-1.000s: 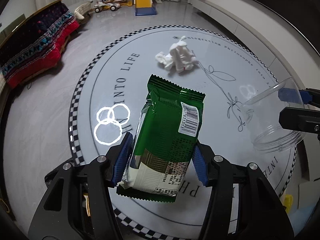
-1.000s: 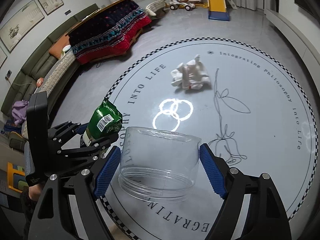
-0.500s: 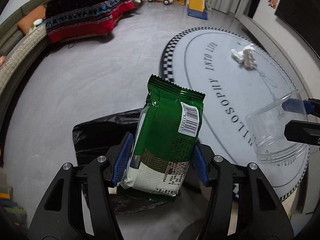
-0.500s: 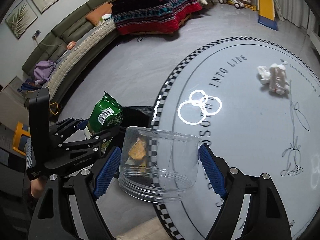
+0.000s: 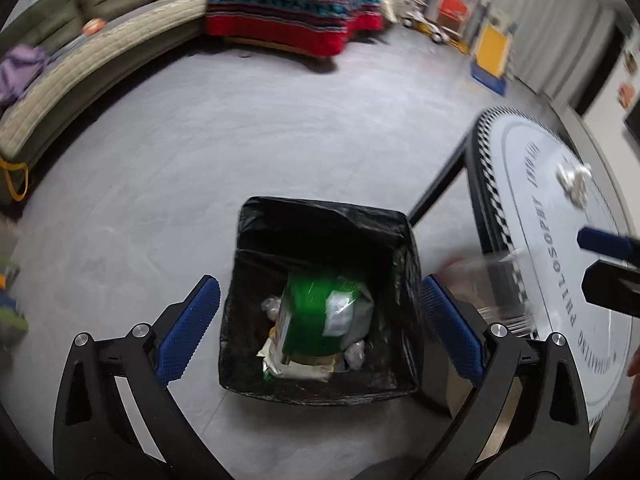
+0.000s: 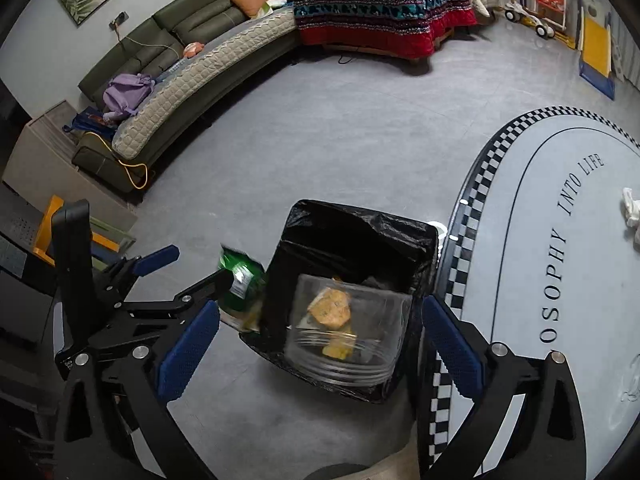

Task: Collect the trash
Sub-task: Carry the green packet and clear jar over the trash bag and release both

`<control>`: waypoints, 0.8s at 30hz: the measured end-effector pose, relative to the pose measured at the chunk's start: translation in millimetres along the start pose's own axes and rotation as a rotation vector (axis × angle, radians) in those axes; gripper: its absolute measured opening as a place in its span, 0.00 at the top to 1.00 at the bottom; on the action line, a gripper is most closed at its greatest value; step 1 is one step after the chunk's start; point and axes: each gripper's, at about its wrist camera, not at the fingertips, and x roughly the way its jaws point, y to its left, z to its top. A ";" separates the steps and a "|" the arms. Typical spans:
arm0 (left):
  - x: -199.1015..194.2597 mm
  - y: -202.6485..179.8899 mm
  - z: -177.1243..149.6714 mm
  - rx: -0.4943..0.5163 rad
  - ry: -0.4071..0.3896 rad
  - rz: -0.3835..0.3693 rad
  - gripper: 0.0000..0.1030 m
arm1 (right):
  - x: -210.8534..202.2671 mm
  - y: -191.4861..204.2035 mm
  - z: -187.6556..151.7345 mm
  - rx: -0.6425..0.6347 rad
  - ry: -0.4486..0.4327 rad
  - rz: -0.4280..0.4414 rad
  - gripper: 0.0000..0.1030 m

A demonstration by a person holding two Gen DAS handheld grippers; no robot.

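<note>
1. The round bench stood just right of the bin, its printed top well right of both tools.
2. The black-lined bin sat on the floor, directly under both pairs of fingers.
3. The left gripper was spread wide and held nothing.
4. The right gripper was spread wider than the jar, apparently gripping nothing.
5. The clear jar hung blurred over the bin mouth.
6. The green packet lay blurred inside the bin.
7. The crumpled tissue lay on the bench, probably nearer the right gripper.
</note>
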 end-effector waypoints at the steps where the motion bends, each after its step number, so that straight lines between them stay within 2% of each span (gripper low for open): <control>1: -0.6 6.1 -0.2 -0.020 0.000 -0.009 0.06 | 3.5 -0.1 0.9 0.012 0.001 0.005 0.02; 10: 0.7 19.0 -3.4 -0.042 0.012 -0.021 0.06 | 8.7 1.7 -0.3 0.015 0.020 0.020 0.02; 15: -2.4 12.9 -2.1 -0.024 0.012 -0.022 0.06 | 2.4 -4.6 -4.4 0.014 0.011 0.023 0.02; 24: -1.5 -31.3 10.4 0.047 0.014 -0.047 0.06 | -23.5 -33.4 -10.5 0.039 -0.013 0.020 0.02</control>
